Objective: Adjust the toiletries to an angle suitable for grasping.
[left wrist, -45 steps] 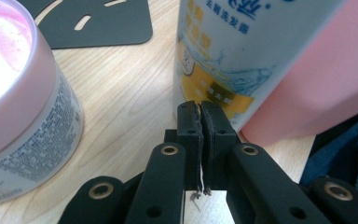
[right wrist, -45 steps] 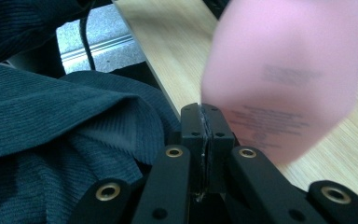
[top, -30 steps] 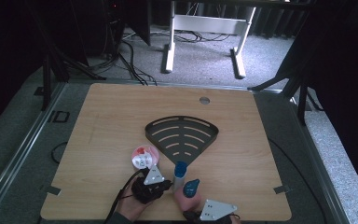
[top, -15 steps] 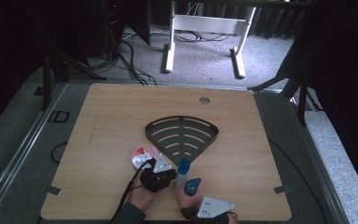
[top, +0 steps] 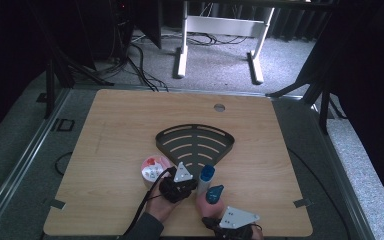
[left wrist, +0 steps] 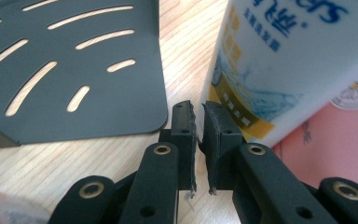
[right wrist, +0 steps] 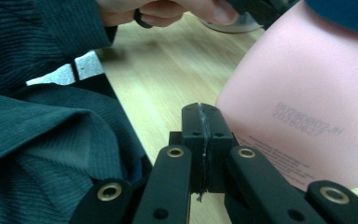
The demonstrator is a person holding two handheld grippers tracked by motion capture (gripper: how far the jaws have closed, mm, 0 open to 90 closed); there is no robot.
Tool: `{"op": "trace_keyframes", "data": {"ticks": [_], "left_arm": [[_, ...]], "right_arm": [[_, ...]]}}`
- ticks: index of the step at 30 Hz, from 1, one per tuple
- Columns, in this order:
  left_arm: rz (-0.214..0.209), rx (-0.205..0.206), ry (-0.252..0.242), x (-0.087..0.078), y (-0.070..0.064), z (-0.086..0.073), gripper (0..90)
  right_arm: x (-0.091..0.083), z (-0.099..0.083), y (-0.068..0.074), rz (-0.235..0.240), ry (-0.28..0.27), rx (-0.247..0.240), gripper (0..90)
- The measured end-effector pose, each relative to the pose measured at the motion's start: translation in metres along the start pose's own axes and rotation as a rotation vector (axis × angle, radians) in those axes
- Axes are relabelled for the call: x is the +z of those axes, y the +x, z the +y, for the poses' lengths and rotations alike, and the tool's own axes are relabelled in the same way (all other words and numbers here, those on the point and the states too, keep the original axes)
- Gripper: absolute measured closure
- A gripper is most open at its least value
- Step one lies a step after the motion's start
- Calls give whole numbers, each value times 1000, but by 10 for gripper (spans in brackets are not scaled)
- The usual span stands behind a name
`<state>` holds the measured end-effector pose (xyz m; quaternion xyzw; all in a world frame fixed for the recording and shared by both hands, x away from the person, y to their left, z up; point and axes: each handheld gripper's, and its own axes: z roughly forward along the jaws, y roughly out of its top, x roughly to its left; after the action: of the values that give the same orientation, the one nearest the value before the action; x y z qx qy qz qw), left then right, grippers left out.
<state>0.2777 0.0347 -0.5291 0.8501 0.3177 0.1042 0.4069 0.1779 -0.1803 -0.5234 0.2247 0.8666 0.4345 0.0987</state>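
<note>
The left gripper (left wrist: 199,122), nearly closed on nothing, was set beside the white shampoo bottle (left wrist: 279,56); the right gripper (right wrist: 201,116) was shut empty beside the pink bottle (right wrist: 307,93).

The bench (top: 120,130) is pale wood grain. On it a fan-shaped rack (top: 195,142) is dark grey with slots. Near it, the white bottle (left wrist: 279,60) carries blue lettering, a yellow band and a blue cap; the pink bottle (right wrist: 307,107) has a teal cap.
</note>
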Motion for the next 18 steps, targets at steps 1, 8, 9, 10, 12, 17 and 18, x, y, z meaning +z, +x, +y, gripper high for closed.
{"op": "trace_keyframes", "data": {"ticks": [1,8,9,10,12,17,18], "left_arm": [[0,1,-1,1,0,1,829],[-5,10,-4,9,-4,8,828],[-7,13,-4,10,-4,9,828],[-7,15,-6,12,-4,10,827],[-7,16,-6,14,-4,12,824],[-2,16,-9,19,-4,17,820],[-2,14,-10,19,-4,18,818]], "right_arm": [[-1,-1,-2,-6,-1,6,897],[-10,-4,-15,-53,-11,37,897],[-11,-5,-17,-59,-10,42,897],[-13,-5,-20,-66,-13,46,897],[-15,-6,-24,-76,-13,53,897],[-21,-9,-36,-109,-14,71,896],[-22,-10,-38,-115,-14,75,897]]}}
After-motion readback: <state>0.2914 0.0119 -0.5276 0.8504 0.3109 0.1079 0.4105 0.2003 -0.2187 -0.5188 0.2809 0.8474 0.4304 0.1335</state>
